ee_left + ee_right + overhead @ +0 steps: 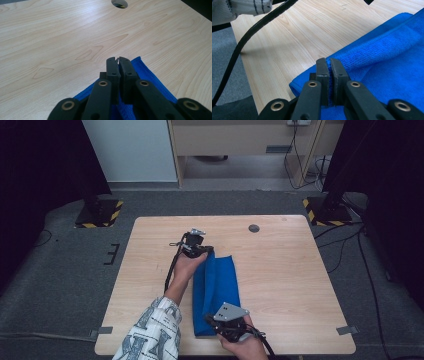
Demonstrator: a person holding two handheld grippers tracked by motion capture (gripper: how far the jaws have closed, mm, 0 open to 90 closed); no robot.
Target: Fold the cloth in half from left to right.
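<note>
A blue cloth (pixel 216 292) lies folded lengthwise on the wooden table (pixel 280 270), running from its middle toward the near edge. My left gripper (pixel 204 251) is at the cloth's far end, jaws shut on that edge; in the left gripper view the blue cloth (pixel 147 75) shows around the closed left gripper (pixel 118 60). My right gripper (pixel 209 317) is at the near left corner of the cloth. In the right gripper view the right gripper (pixel 329 61) pinches a fold of the blue cloth (pixel 387 57).
A round cable hole (pixel 254 228) sits near the table's far edge. The left gripper's black cable (pixel 249 37) runs along the left forearm and its patterned sleeve (pixel 150 332). Two stand bases with yellow-black tape (pixel 97 214) flank the table on the grey carpet.
</note>
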